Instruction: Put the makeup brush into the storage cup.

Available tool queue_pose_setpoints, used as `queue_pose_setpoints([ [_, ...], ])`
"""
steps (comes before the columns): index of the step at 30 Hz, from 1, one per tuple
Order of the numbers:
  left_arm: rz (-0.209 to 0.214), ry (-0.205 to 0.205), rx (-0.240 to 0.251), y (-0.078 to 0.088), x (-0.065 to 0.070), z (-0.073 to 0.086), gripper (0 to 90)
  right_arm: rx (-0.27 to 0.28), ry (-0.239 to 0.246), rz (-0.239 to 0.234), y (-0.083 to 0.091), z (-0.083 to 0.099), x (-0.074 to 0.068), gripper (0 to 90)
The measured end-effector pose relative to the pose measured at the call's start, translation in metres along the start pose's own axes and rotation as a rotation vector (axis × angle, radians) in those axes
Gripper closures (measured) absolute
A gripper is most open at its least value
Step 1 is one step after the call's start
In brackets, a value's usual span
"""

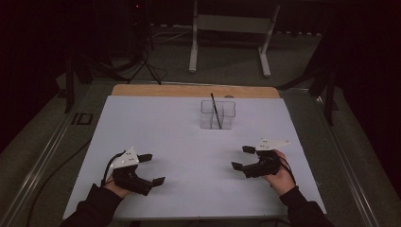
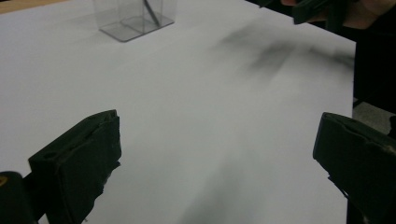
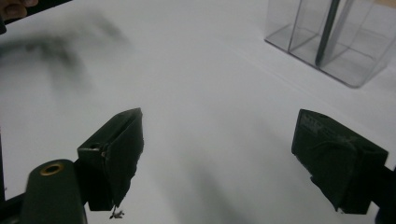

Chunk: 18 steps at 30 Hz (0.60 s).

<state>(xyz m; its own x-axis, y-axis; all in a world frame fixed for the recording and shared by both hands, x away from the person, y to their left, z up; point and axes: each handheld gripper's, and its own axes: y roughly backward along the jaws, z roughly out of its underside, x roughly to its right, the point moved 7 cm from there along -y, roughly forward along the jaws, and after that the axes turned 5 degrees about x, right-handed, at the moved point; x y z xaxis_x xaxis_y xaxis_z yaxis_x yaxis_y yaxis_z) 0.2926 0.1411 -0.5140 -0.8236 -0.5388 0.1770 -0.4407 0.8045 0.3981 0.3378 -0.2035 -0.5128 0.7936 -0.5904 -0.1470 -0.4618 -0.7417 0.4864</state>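
Note:
A clear plastic box (image 1: pixel 217 115) with compartments stands on the white sheet at the far middle of the table. A dark pen (image 1: pixel 215 109) leans upright inside it. The same box (image 2: pixel 134 17) appears at the top of the left gripper view, and the box (image 3: pixel 333 37) with its pen (image 3: pixel 327 32) at the top right of the right gripper view. My left gripper (image 1: pixel 152 168) rests open near the front left, nothing between its jaws. My right gripper (image 1: pixel 241 157) rests open near the front right, also holding nothing. Both are well short of the box.
A white sheet (image 1: pixel 179 137) covers the table, with a strip of wood (image 1: pixel 194 91) at its far edge. Beyond the table stand a white frame (image 1: pixel 231 28) and tripod legs (image 1: pixel 146 66) on the floor. A cable (image 1: pixel 61 165) runs along the left.

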Motion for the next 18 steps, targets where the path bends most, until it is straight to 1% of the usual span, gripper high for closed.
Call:
queue_pose_setpoints([
  [2, -0.006, 0.006, 0.002, 0.003, -0.002, 0.003, 2.1, 0.006, -0.005, -0.002, 0.003, 0.002, 0.0, 16.6],
  [5, -0.013, 0.01, 0.004, 0.009, -0.004, 0.008, 2.1, -0.004, 0.001, 0.011, 0.008, 0.008, 0.0, 16.5],
  [8, -0.018, 0.022, 0.006, 0.014, -0.005, 0.012, 2.1, -0.006, -0.017, 0.018, 0.013, 0.013, 0.001, 16.5],
  [12, -0.017, 0.03, -0.001, 0.021, -0.005, 0.018, 2.1, -0.01, -0.025, 0.024, 0.019, 0.02, 0.001, 16.5],
  [14, -0.031, 0.032, -0.01, 0.025, -0.008, 0.023, 2.1, -0.02, -0.02, 0.029, 0.021, 0.023, 0.0, 16.4],
  [15, -0.037, 0.039, -0.013, 0.026, -0.009, 0.024, 2.2, -0.018, -0.021, 0.028, 0.022, 0.024, 0.0, 16.4],
  [16, -0.041, 0.046, -0.01, 0.028, -0.011, 0.026, 2.2, -0.018, -0.033, 0.025, 0.023, 0.025, -0.001, 16.4],
  [18, -0.05, 0.05, -0.007, 0.031, -0.013, 0.029, 2.2, -0.017, -0.026, 0.03, 0.026, 0.027, -0.001, 16.3],
])
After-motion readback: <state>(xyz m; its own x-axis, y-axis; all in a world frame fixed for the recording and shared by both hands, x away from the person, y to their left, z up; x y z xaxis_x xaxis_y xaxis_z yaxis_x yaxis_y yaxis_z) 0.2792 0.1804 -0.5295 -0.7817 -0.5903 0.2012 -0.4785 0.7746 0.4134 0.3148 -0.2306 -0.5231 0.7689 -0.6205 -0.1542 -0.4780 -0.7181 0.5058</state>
